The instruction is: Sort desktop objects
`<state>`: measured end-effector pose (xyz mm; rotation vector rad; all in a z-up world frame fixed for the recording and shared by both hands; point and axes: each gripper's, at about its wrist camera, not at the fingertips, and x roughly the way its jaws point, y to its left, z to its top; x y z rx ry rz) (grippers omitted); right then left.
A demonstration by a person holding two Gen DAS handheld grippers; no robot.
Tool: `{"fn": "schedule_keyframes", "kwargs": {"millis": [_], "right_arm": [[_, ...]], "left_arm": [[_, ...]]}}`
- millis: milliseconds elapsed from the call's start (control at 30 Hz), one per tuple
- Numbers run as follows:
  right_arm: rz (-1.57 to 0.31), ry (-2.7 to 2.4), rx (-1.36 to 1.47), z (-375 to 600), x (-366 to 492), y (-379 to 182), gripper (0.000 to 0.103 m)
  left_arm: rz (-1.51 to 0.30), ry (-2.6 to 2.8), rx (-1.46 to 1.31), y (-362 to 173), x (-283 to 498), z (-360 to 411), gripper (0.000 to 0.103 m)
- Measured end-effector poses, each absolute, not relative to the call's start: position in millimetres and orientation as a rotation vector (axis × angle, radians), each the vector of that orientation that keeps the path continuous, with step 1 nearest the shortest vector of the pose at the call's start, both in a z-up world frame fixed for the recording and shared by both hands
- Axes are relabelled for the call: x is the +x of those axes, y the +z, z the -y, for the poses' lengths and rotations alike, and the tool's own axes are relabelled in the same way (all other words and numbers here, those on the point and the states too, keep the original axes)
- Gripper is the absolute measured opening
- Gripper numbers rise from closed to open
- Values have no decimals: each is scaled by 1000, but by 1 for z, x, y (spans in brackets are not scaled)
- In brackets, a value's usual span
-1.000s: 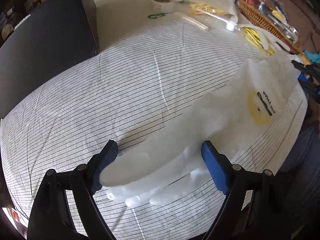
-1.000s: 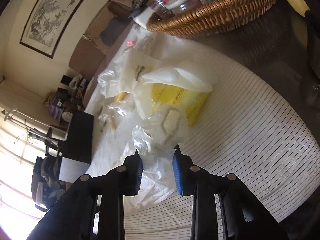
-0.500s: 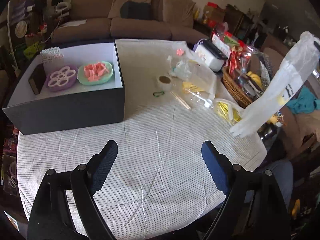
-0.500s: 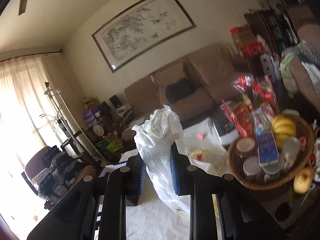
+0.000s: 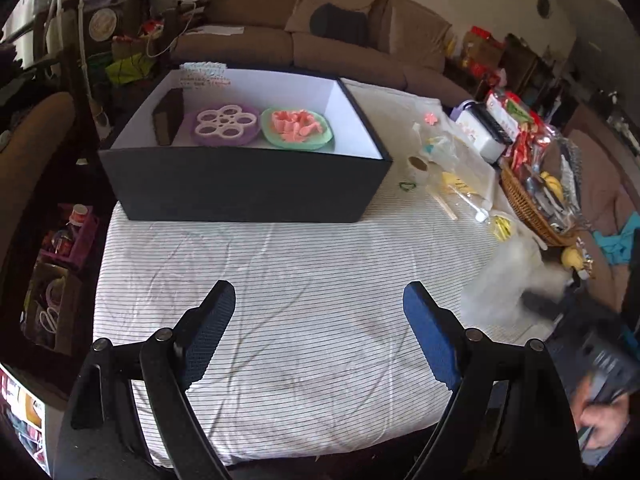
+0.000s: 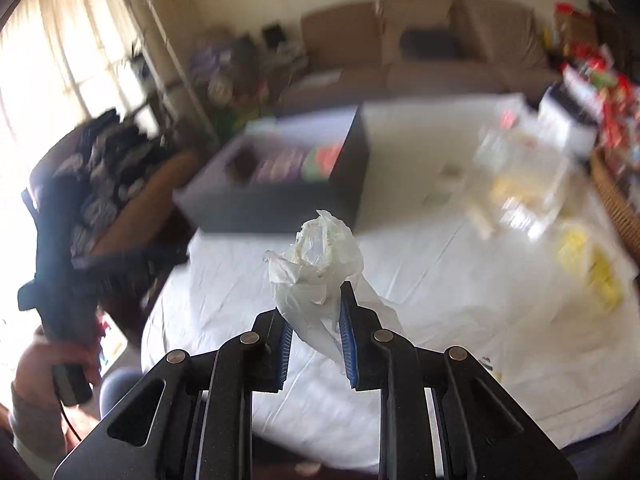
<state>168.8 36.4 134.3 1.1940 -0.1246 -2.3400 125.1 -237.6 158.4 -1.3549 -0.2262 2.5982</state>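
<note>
Left wrist view: my left gripper (image 5: pixel 316 328) hangs released, its blue pads spread wide with nothing between them, above a broad bare stretch of the striped cloth on the worktop (image 5: pixel 280 264). The near edge of the worktop curves just under my fingers, and its left edge drops off toward a chair and cluttered shelves. Straight ahead a black storage box (image 5: pixel 244 184) with a white inside blocks the far left part of the worktop; it holds a purple tray with a white flower-shaped mould (image 5: pixel 226 122), a green plate of pink pieces (image 5: pixel 298 128) and a small brown box (image 5: pixel 166 122) at its left wall. To the right of the box lie loose things: a tape roll (image 5: pixel 418 164), clear packets (image 5: pixel 460 168), a wooden stick (image 5: pixel 444 204) and yellow packs (image 5: pixel 502 226), with a wicker basket (image 5: pixel 528 208) at the right edge and a brown sofa (image 5: pixel 320 40) beyond. Right wrist view, blurred: my right gripper (image 6: pixel 314 328) is clenched on a crumpled white plastic bag (image 6: pixel 316 268), whose bunched top sticks up past the pads while the rest trails down to the right. In the left view the bag (image 5: pixel 504 280) shows as a pale blur above the worktop's right edge. My left hand (image 6: pixel 52 364) shows at the far left, off the worktop's edge.
</note>
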Motion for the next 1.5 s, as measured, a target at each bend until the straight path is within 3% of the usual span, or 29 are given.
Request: {"fn": "schedule_keyframes", "kwargs": {"millis": [100, 167, 200, 233, 467, 533, 700, 900, 1167, 1200, 1267, 1300, 1333, 1400, 1433, 1500], "right_arm": [[121, -2219, 1292, -11, 171, 101, 27], [158, -2183, 1304, -11, 168, 108, 42], [191, -2144, 1304, -12, 167, 114, 57], [224, -2094, 1296, -13, 169, 121, 62], [165, -2057, 1155, -56, 184, 195, 69], [180, -2184, 1118, -99, 173, 208, 83], [46, -2510, 1244, -203, 130, 171, 85], [186, -2474, 1516, -277, 110, 86, 85], [388, -2301, 1450, -286, 100, 63, 85], [429, -2275, 1455, -285, 97, 58, 81], [508, -2227, 1450, -283, 95, 50, 58], [531, -2214, 1451, -282, 94, 46, 36], [554, -2199, 1453, -280, 91, 43, 24], [614, -2180, 1463, -281, 86, 36, 19], [659, -2170, 1456, -283, 85, 34, 12], [706, -2180, 1431, -287, 84, 36, 11]], "left_arm": [[222, 2606, -1390, 150, 129, 250, 85], [240, 2599, -1395, 146, 132, 251, 85], [250, 2590, -1398, 144, 132, 249, 85], [253, 2578, -1397, 143, 132, 246, 85], [181, 2485, -1402, 141, 141, 200, 85], [168, 2421, -1413, 137, 147, 182, 85], [-26, 2340, -1549, 99, 166, 133, 85], [-369, 2392, -1658, 75, 189, 105, 85], [-70, 2430, -1733, 87, 199, 146, 85], [-56, 2441, -1749, 85, 201, 149, 85], [4, 2438, -1782, 80, 203, 157, 85], [42, 2426, -1792, 77, 204, 160, 85], [73, 2406, -1803, 73, 206, 162, 85], [113, 2364, -1829, 63, 207, 161, 85], [126, 2352, -1835, 59, 207, 159, 85], [160, 2334, -1805, 55, 206, 155, 83]]}}
